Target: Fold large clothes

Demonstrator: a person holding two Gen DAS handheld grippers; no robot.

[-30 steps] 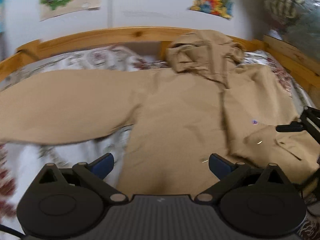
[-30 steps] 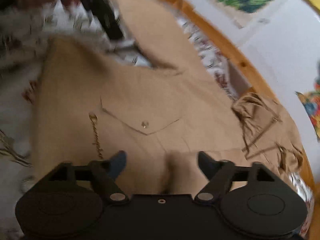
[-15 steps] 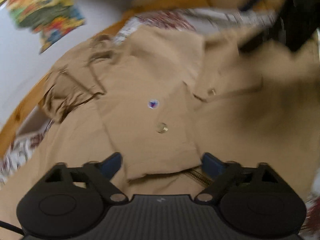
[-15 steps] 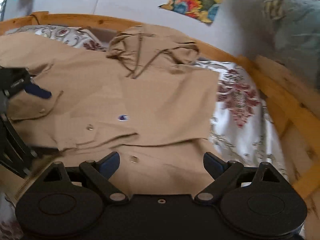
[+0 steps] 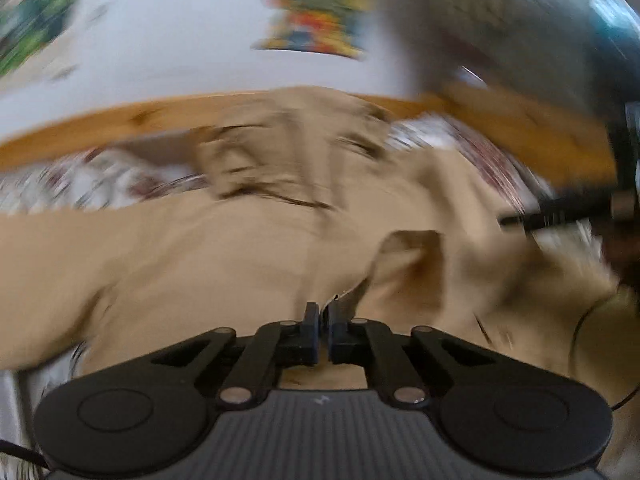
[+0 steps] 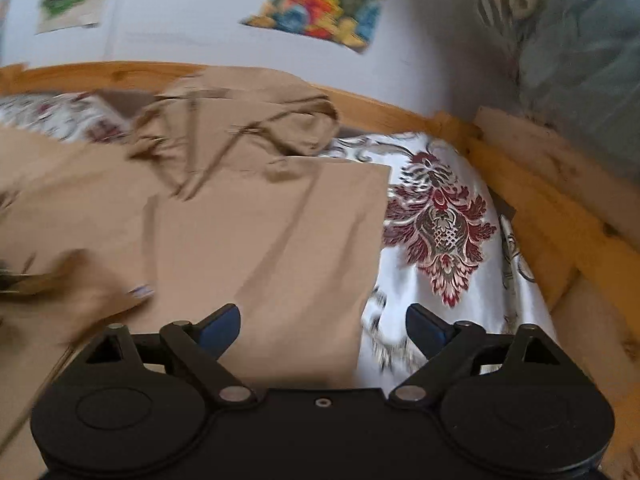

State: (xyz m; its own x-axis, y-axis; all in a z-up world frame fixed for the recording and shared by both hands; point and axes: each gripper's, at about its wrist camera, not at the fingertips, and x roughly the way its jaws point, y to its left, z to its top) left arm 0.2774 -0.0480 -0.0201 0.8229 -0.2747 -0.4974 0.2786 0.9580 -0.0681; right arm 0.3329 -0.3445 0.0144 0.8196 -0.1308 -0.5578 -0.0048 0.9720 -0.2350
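Lying spread across the bed [image 6: 448,280], the tan coat [image 6: 260,248] is resting with its hood [image 6: 256,120] bunched against the wooden rail [image 6: 384,110] at the far edge, and one side panel already looks folded inward, giving a straight edge along the patterned sheet toward the right side of the bed.

The left gripper [image 5: 323,330] is sitting low over the middle of the coat [image 5: 224,264] with its fingers [image 5: 310,332] pressed together; they have just been closing. The picture is badly smeared, so whether a thin pinch of cloth is caught between the pads is something I cannot tell, though a raised flap just to the right of the tips suggests fabric is being lifted there.

The right gripper [image 6: 322,326] is hovering with its fingers [image 6: 222,326] spread wide and nothing between them, straddling the coat's folded right edge, probably lining up to take hold of that side.

The sleeve toward the left edge of the bed is lying stretched out and unfolded, so the fold seems only partly done.
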